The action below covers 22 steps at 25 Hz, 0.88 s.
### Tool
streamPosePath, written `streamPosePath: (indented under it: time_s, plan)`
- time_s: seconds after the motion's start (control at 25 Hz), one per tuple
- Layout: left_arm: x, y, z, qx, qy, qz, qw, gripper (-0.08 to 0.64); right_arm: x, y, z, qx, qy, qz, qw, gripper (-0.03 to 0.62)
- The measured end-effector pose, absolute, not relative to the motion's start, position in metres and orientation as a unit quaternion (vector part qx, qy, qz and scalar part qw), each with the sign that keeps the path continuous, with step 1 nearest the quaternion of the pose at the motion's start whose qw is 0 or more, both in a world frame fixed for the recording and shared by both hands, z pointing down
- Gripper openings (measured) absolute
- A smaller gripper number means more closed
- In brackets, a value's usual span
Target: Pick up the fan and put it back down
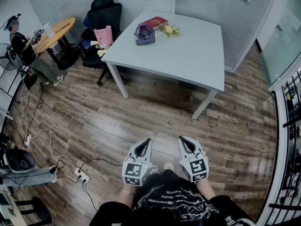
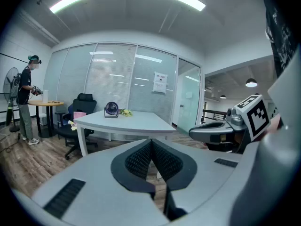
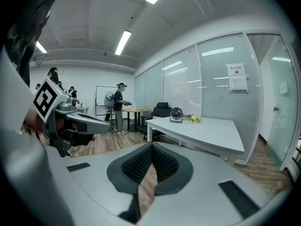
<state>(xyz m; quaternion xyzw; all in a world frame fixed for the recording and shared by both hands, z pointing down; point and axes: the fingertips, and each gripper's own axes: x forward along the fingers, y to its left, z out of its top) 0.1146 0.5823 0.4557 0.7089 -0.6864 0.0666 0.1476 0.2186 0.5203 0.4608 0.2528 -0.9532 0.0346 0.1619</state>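
A small purple fan [image 1: 144,34] stands near the far edge of the white table [image 1: 188,55]; it also shows far off as a small fan [image 2: 111,109] in the left gripper view and a small fan [image 3: 176,114] in the right gripper view. My left gripper [image 1: 148,141] and right gripper [image 1: 181,139] are held side by side over the wooden floor, well short of the table. Both are shut with nothing between the jaws. In the left gripper view my left gripper [image 2: 151,141] points toward the table; in the right gripper view my right gripper [image 3: 151,145] does the same.
Beside the fan lie a red book [image 1: 154,22] and yellow flowers [image 1: 169,30]. A black office chair [image 1: 101,18] stands left of the table, a round wooden table [image 1: 55,33] with a person [image 1: 23,51] farther left. Cables and a power strip [image 1: 81,175] lie on the floor.
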Motion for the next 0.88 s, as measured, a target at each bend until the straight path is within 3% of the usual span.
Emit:
streamPosePath:
  time_s: [0.76, 0.8, 0.88]
  plan:
    - [0.112, 0.601, 0.468, 0.703, -0.685, 0.056, 0.182, 0.020, 0.228, 0.526, 0.465, 0.283, -0.946, 0.049, 0.151, 0.011]
    - [0.111, 0.600, 0.466, 0.704, -0.685, 0.050, 0.182, 0.020, 0.227, 0.527, 0.467, 0.280, -0.946, 0.054, 0.151, 0.019]
    - [0.111, 0.599, 0.465, 0.710, -0.679, 0.039, 0.186, 0.023, 0.224, 0.529, 0.469, 0.274, -0.948, 0.061, 0.151, 0.096]
